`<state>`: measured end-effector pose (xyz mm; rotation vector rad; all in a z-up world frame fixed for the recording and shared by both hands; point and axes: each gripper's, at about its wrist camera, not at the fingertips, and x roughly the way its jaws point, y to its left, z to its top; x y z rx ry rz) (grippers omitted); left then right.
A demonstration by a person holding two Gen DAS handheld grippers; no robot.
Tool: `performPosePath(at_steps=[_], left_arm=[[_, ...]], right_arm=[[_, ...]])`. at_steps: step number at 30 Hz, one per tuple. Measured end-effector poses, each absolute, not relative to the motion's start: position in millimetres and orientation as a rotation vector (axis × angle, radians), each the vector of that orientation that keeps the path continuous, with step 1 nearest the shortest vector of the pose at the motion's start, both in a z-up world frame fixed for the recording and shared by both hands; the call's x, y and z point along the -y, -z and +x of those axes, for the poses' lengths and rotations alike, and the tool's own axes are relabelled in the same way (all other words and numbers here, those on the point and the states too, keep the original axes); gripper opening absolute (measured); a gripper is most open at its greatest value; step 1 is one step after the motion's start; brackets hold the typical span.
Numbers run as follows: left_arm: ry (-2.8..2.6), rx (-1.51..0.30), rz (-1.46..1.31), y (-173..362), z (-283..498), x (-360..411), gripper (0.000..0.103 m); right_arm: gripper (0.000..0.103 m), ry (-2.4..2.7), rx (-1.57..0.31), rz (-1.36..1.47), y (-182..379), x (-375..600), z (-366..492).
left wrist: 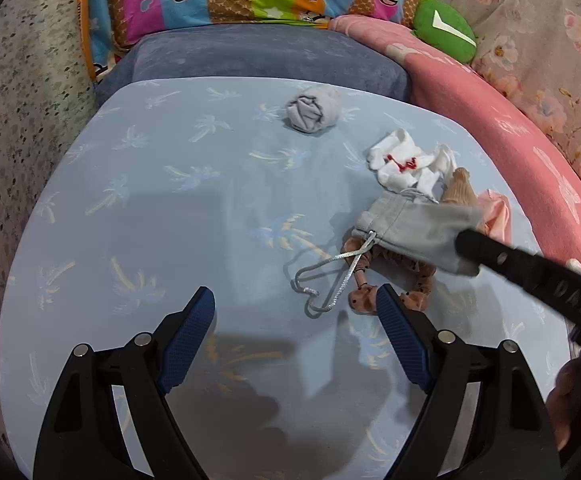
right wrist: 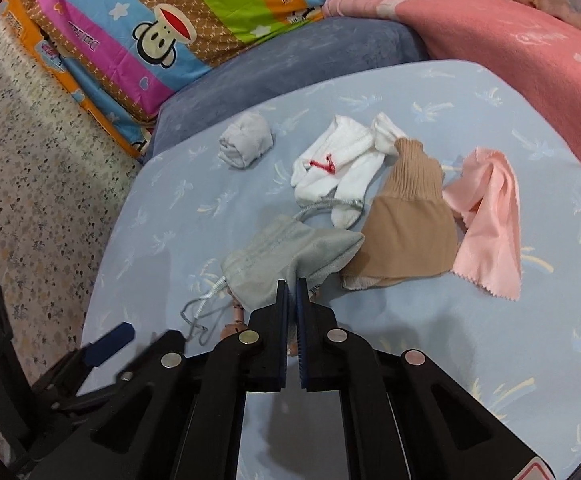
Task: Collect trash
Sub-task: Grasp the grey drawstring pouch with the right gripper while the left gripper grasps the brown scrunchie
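Partly legible script on striped quilt, beginning "Dau", rest unclear. White tick sign on green cushion. Red mark on white socks, unreadable. Raised letters on right gripper blurred.

Even indoor light from overhead, fairly bright, no glare. Soft shadows of my jaws fall twd me on the blue sheet. Strong fisheye bend, dark vignette at corners. My right gripper smeared w/ motion blur in left view; center cloth sharp.
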<state>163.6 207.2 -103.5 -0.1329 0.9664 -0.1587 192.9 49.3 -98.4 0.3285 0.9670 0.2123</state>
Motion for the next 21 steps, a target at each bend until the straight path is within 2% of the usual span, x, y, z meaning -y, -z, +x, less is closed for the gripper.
performPosePath(at_steps=[12, 21], left_arm=[[0.216, -1.005, -0.128, 112, 180, -171, 0.078], [0.233, -1.049, -0.110, 124, 190, -154, 0.037]], right_arm=[[0.006, -0.137, -0.769, 0.362, 27, -2, 175], [0.006, -0.118, -0.774, 0.381, 24, 21, 166]])
